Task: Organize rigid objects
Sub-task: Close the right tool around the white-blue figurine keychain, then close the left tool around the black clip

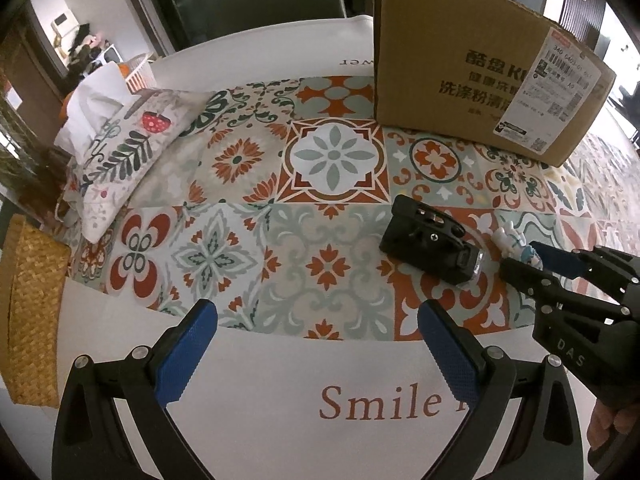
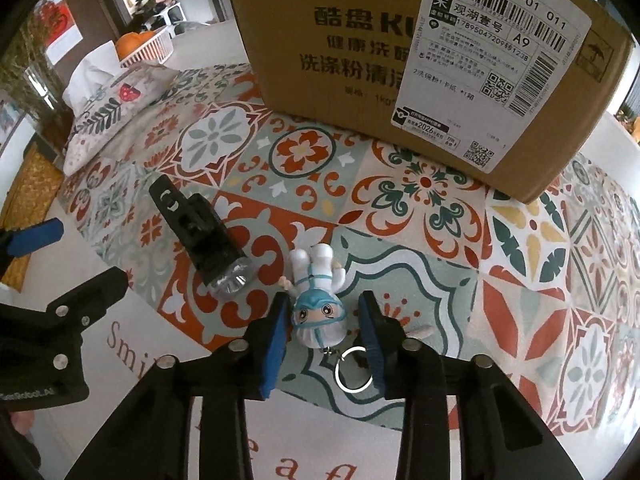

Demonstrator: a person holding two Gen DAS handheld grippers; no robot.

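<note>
A small white-and-blue figurine keychain (image 2: 318,304) lies on the patterned mat (image 2: 420,216), its metal ring (image 2: 354,370) toward me. My right gripper (image 2: 324,300) points down over it, shut on the figurine's head with a blue pad on each side. In the left wrist view the figurine (image 1: 510,240) shows only partly, between the right gripper's (image 1: 520,256) tips. A black flashlight (image 2: 200,236) lies just left of it, lens toward me. My left gripper (image 1: 316,312) stands wide open with nothing between its fingers, above the mat's near edge, left of the flashlight (image 1: 432,240).
A large cardboard box (image 1: 460,72) stands at the back right of the mat, close behind the figurine. A floral cushion (image 1: 120,148) lies at the left, a woven basket (image 1: 28,320) sits at the table's left edge. White tabletop (image 1: 280,380) with lettering lies in front.
</note>
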